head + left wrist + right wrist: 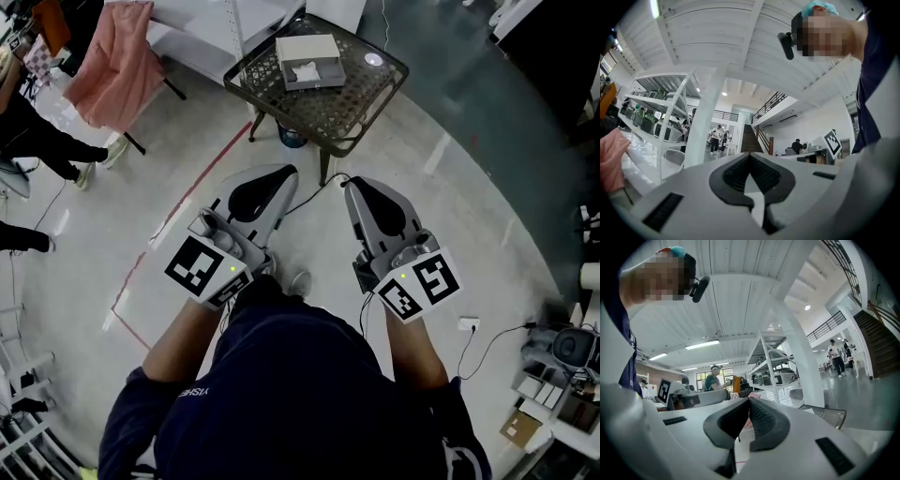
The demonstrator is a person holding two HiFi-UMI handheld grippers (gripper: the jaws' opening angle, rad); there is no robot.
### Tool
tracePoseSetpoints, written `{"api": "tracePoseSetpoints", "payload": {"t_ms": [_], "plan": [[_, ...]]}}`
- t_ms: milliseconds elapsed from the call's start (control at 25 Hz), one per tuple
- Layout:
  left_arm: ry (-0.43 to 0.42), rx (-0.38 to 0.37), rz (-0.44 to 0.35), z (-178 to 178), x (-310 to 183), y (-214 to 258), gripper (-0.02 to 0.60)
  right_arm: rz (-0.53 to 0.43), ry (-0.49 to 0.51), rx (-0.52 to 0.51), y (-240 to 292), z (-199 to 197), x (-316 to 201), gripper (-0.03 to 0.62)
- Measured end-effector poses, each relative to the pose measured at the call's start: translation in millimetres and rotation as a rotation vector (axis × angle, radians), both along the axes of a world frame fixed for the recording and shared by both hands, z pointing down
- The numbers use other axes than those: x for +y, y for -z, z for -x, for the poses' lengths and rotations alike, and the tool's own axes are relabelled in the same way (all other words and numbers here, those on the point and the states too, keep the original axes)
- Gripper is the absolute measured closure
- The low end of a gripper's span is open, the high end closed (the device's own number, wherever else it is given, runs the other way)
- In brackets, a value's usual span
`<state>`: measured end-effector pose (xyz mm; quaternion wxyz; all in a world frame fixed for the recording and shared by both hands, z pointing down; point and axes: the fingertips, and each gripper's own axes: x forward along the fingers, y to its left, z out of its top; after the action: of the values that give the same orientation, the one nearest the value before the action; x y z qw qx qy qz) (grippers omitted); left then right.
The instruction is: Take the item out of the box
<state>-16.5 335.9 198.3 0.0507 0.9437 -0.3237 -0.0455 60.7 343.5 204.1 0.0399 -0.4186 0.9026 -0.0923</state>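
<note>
The left tongs (284,172) and the right tongs (353,184) were held level and side by side above the floor (450,216). Each gripper view showed the jaws pressed together with nothing between them. The box (309,58) stood well ahead of both tongs and apart from them on a dark lattice desk (349,105), with a pale crumpled item (306,71) visible at the side nearer the tongs, a small round object (373,59) just right of the box, and a pink cloth (117,58) hanging further off, ahead and left of the left tongs.
</note>
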Motion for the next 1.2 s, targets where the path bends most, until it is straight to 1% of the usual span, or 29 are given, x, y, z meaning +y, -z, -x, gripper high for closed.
{"api": "tracePoseSetpoints", "payload": {"t_ms": [240, 440, 600, 720, 840, 1000, 1200], "plan": [[0.0, 0.016, 0.024, 22, -36, -10, 0.575, 0.032, -0.004, 0.009, -12, 20, -35, 0.569], [-0.022, 0.024, 0.04, 46, -87, -22, 0.575, 0.048, -0.021, 0.02, -21, 44, -84, 0.569], [-0.046, 0.019, 0.034, 62, -132, -21, 0.575, 0.05, -0.04, 0.023, -20, 59, -126, 0.569], [-0.048, 0.031, 0.033, 69, -161, -17, 0.575, 0.058, -0.054, 0.018, -21, 66, -153, 0.569], [-0.066, 0.022, 0.046, 73, -182, -22, 0.575, 0.068, -0.068, 0.016, -23, 70, -173, 0.569], [-0.072, 0.04, 0.053, 72, -211, -21, 0.575, 0.081, -0.081, 0.017, -26, 69, -200, 0.569], [-0.078, 0.036, 0.07, 59, -241, -29, 0.575, 0.1, -0.082, 0.018, -32, 57, -229, 0.569]]}}
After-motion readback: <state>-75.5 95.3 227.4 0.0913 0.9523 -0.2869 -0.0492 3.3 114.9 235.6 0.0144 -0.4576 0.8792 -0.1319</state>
